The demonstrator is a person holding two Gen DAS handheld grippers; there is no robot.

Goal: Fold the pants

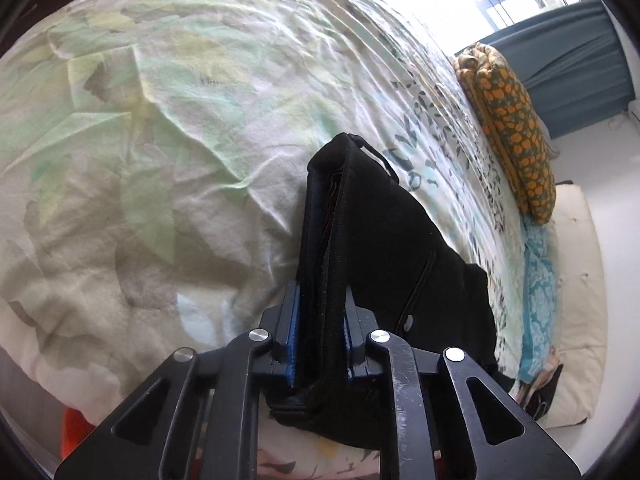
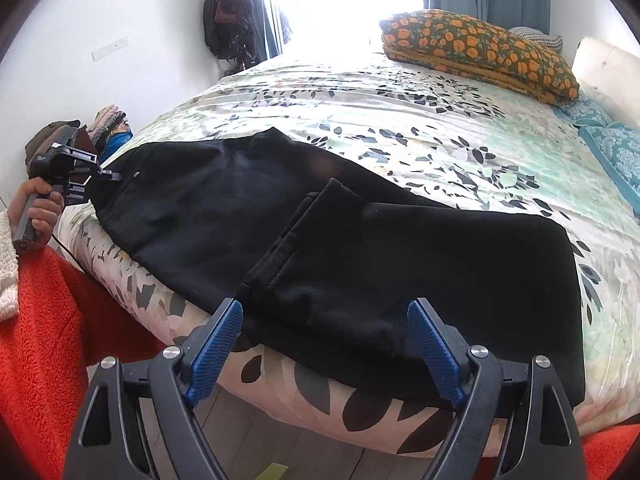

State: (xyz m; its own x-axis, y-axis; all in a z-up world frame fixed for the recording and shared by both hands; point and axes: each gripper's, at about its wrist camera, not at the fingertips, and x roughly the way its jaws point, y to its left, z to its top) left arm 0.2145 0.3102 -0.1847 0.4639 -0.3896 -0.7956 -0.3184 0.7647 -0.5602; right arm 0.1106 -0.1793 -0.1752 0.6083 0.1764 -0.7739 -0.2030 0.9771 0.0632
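Black pants [image 2: 240, 208] lie flat along the near edge of the bed, with one part folded over on the right. In the left wrist view my left gripper [image 1: 320, 312] is shut on a bunched edge of the pants [image 1: 380, 232], and black cloth fills the gap between its blue pads. The right wrist view shows that gripper [image 2: 86, 184] at the pants' far left end, held by a hand [image 2: 38, 208]. My right gripper [image 2: 326, 320] stands open just over the near edge of the pants, its blue pads [image 2: 218, 344] apart and not pressing on the cloth.
The bed carries a leaf-print sheet [image 2: 400, 120]. A folded orange-flowered blanket [image 2: 480, 52] and a teal pillow [image 2: 612, 152] lie at the far right. A red fleece sleeve [image 2: 44, 320] is at the near left. A pile of clothes [image 2: 108, 128] sits beyond the bed's left corner.
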